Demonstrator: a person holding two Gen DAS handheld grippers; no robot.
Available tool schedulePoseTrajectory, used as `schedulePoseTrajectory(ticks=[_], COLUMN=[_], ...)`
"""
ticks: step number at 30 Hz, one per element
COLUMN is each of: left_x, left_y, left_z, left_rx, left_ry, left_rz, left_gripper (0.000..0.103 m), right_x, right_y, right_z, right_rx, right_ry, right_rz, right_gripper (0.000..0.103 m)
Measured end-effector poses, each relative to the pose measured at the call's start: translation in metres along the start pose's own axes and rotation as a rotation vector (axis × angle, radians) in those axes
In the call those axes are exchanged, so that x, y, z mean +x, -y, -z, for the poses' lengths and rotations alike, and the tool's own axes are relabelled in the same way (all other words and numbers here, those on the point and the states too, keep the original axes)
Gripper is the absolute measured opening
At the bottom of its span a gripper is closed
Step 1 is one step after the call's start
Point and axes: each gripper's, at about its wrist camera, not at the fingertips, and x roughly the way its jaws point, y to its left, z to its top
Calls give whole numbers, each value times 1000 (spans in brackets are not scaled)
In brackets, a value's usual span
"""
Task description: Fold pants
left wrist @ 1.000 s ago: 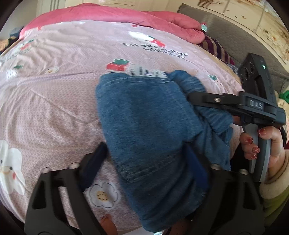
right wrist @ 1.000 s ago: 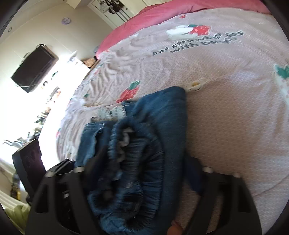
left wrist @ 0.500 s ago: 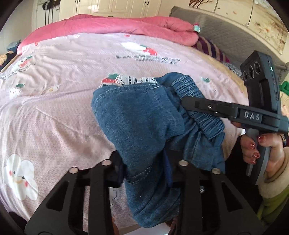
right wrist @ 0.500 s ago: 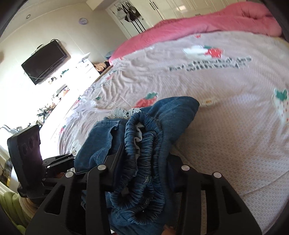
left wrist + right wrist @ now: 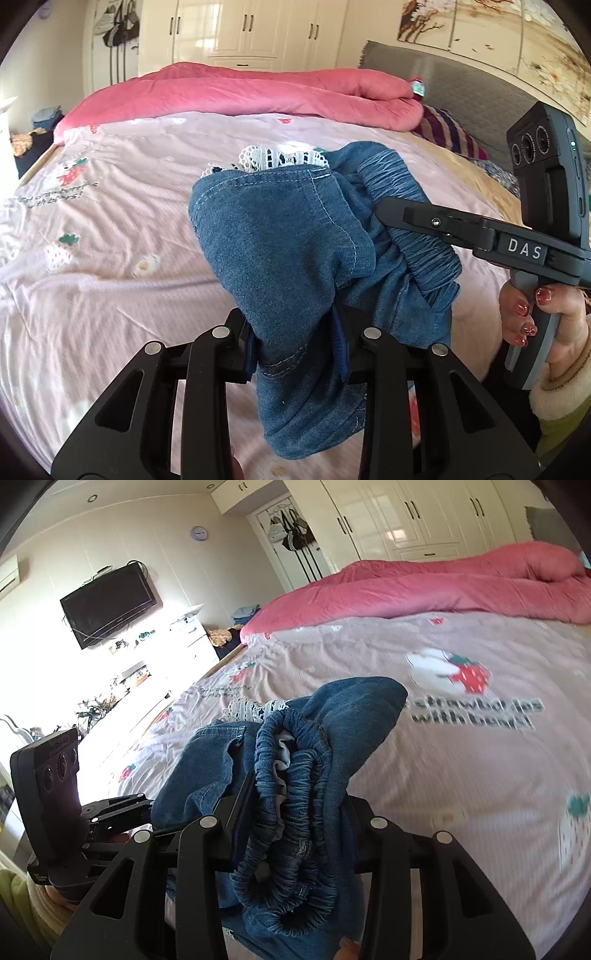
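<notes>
Both my grippers, left (image 5: 295, 332) & right (image 5: 291, 834), jaws clamped on folded pants (image 5: 280, 236), frame centre; soft, floppy denim, best gripped at thick waistband.

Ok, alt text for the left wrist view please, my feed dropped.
The left gripper is shut on folded blue pants, held above a pink printed bedsheet. The right gripper clamps their elastic waistband from the right; a pink duvet lies behind.

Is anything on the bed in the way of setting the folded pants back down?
Nothing visible. Both hand-held grippers, left and right, are shut on the pants, and the pink sheet beneath is bare; the pink quilt lies far back.
</notes>
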Motion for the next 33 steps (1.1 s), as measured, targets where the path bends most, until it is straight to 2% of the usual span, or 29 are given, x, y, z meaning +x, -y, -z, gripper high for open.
schedulePoseTrajectory(ticks=[5,10,15,18,20,24,26,28,33], left_x=[15,36,56,63,65,68,67,67,62], left_y=[-22,-38,-45,-45,-46,-48,-48,-50,-50], left_z=[-10,-12,-5,-2,-1,3,4,6,7], left_rx=[-32,-60,-67,-72,-78,-91,-96,-106,-114], left_ry=[-7,-29,-75,-93,-97,-105,-103,-101,-91], left_rz=[-32,-44,-49,-52,-57,-58,-65,-72,-84], left_gripper=[24,24,24,28,35,40,46,52,61], right_x=[26,53,76,88,91,94,93,89,80], right_y=[-2,5,19,31,39,50,51,52,43], right_z=[-16,-17,-7,-1,2,7,8,10,9], right_rx=[-28,-23,12,55,98,160,166,161,103], right_ry=[-11,-34,-102,-151,-167,-188,-184,-175,-144], right_rz=[3,15,44,75,87,107,124,141,188], right_gripper=[38,38,38,41,50,63,71,76,79])
